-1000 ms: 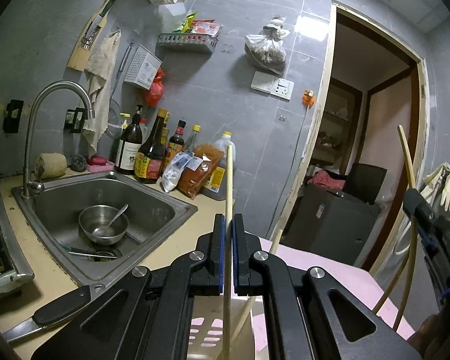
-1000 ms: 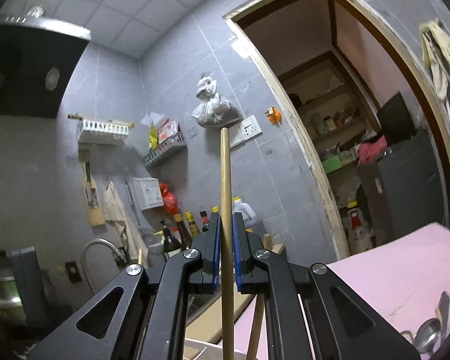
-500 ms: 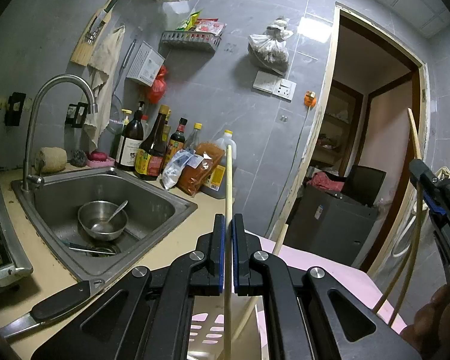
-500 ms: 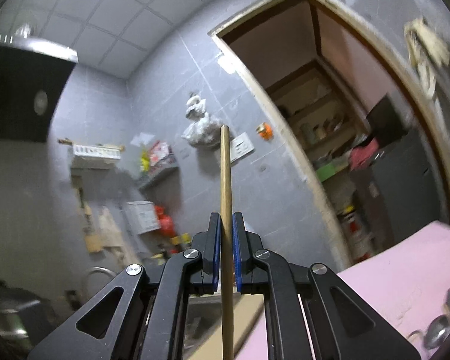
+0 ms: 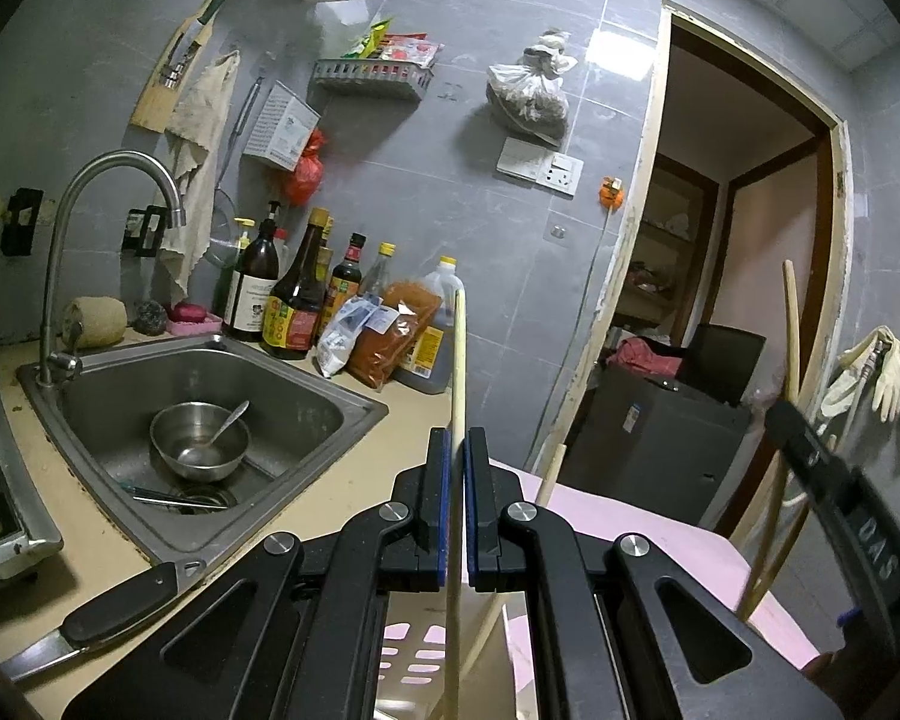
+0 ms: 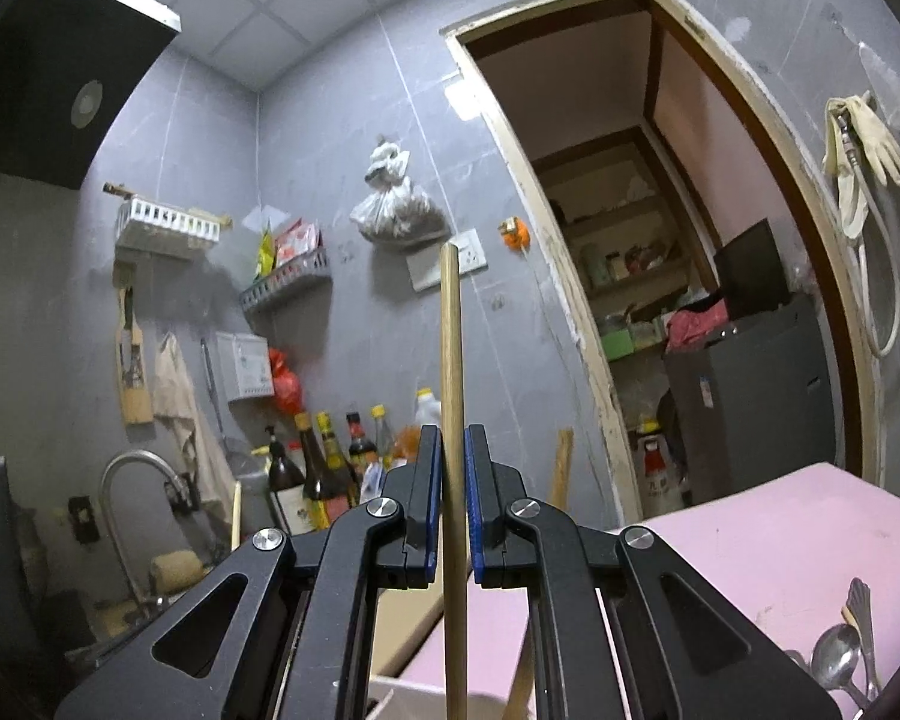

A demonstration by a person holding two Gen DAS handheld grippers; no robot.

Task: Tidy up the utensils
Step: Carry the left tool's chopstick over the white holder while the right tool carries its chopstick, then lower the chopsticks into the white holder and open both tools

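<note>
My left gripper [image 5: 456,450] is shut on a pale chopstick [image 5: 459,360] that stands upright between the jaws. Below it lies a white slotted utensil basket [image 5: 408,654] on a pink mat [image 5: 648,534], with another chopstick [image 5: 546,474] leaning in it. My right gripper [image 6: 448,450] holds a darker wooden chopstick [image 6: 451,348] upright, though its jaws stand slightly apart around it. The right gripper also shows at the right of the left wrist view [image 5: 834,504] with its chopstick [image 5: 793,324]. Metal spoons [image 6: 840,648] lie on the pink mat at lower right.
A steel sink [image 5: 306,402] holds a bowl with a spoon [image 5: 201,441]. A black-handled knife [image 5: 108,618] lies on the beige counter. Sauce bottles [image 5: 297,300] line the wall. An open doorway [image 5: 732,276] lies to the right.
The right gripper dropped lower and tilted, so its view moved from the ceiling back toward the counter. Its jaws have loosened slightly around the chopstick. The left gripper barely moved.
</note>
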